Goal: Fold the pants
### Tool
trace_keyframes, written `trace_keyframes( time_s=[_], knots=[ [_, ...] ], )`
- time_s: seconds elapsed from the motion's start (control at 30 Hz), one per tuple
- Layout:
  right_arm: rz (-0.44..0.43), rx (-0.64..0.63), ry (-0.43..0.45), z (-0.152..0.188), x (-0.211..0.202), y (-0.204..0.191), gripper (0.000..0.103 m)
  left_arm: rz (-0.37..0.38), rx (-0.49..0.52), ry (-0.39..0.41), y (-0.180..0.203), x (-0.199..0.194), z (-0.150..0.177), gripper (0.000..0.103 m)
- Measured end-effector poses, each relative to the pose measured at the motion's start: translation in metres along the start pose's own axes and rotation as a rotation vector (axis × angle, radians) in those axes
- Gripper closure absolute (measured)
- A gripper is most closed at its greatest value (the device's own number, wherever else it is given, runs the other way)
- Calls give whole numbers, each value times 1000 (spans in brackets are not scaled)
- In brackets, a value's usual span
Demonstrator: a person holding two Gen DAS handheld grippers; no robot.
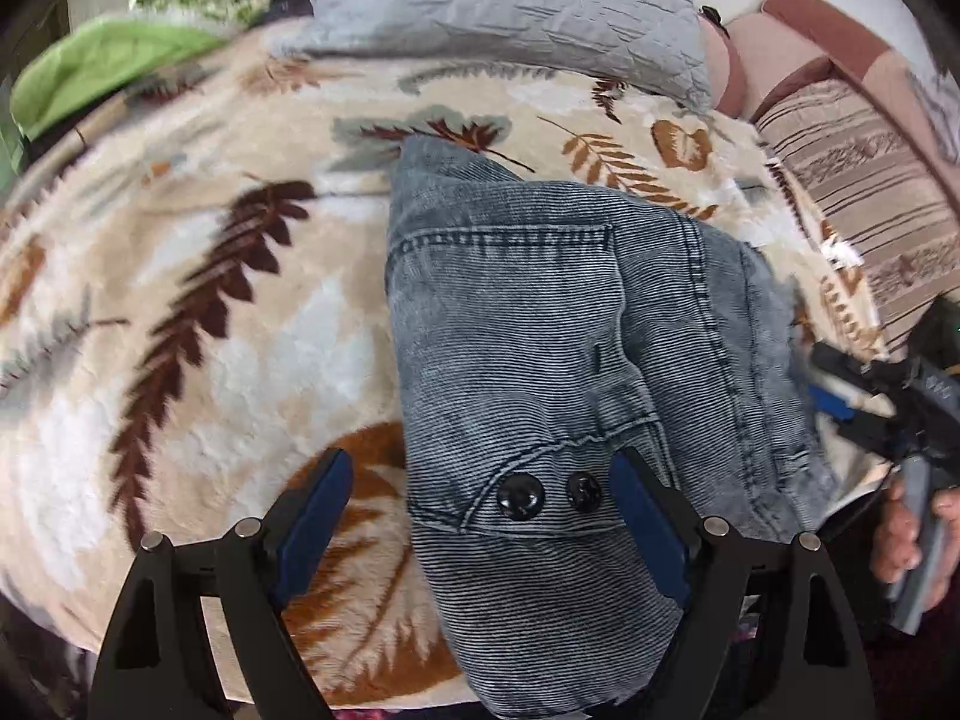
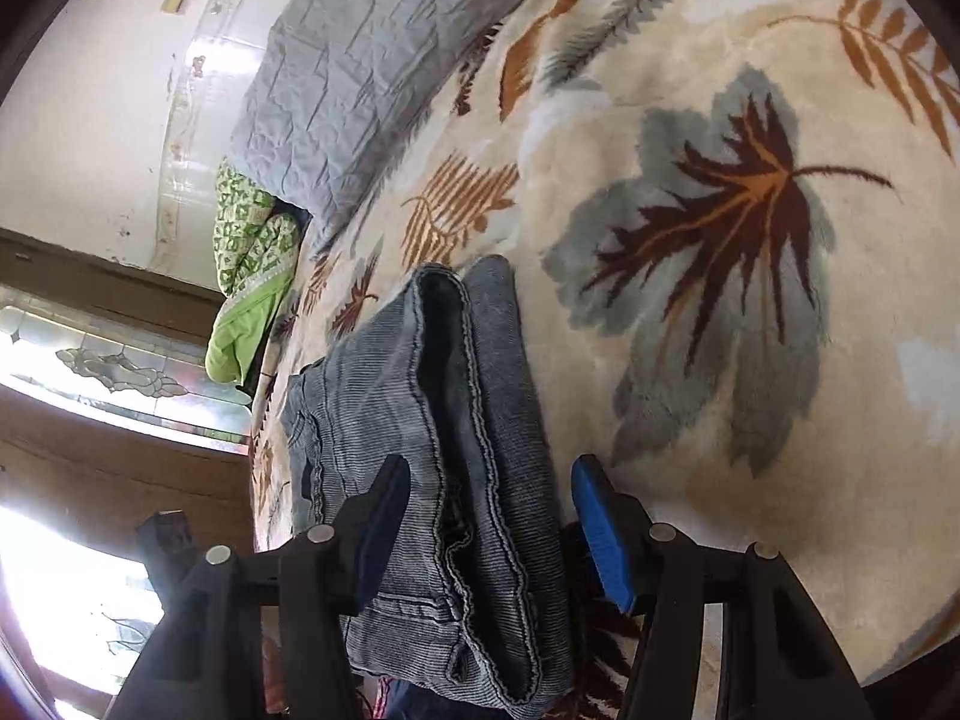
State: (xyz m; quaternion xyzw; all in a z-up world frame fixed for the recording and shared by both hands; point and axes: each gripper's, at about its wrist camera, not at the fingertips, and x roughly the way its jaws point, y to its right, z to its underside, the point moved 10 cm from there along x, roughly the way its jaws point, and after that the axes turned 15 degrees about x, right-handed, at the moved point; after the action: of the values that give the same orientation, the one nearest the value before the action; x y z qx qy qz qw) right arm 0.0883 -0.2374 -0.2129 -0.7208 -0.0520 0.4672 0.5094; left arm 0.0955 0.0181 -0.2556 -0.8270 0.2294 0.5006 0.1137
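Observation:
Grey-blue corduroy pants (image 1: 540, 330) lie folded on a leaf-patterned blanket (image 1: 180, 312). My left gripper (image 1: 480, 459) stands open above the end with two black buttons (image 1: 521, 497), one pad over bare blanket and the other over the cloth. My right gripper (image 1: 852, 396), held by a hand (image 1: 900, 534), sits at the pants' right edge. In the right wrist view the stacked hems of the pants (image 2: 456, 420) run between the fingers of the right gripper (image 2: 489, 468). It is open, with a dark gap showing beside the blue pad (image 2: 600, 540).
A grey quilted pillow (image 1: 510, 6) (image 2: 360, 72) lies at the far end of the blanket (image 2: 750, 330). Green cloths (image 1: 108, 66) (image 2: 246, 300) are piled beside it. A striped cushion (image 1: 864, 198) borders the bed on the right. A patterned glass window (image 2: 120, 366) stands beyond the bed.

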Motion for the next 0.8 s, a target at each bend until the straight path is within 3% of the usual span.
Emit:
trace_keyframes(
  time_s=[0.13, 0.27, 0.6, 0.8],
  knots=[
    [-11, -118, 106, -3, -15, -23, 44, -117, 71, 18, 2, -6, -6, 15],
    [-24, -159, 147, -2, -21, -34, 44, -165, 126, 15, 3, -7, -9, 15],
    [-86, -258, 110, 17, -12, -62, 43, -180, 127, 8, 3, -4, -9, 15],
    [-33, -319, 44, 36, 13, -66, 43, -202, 132, 4, 1, -1, -10, 10]
  ],
)
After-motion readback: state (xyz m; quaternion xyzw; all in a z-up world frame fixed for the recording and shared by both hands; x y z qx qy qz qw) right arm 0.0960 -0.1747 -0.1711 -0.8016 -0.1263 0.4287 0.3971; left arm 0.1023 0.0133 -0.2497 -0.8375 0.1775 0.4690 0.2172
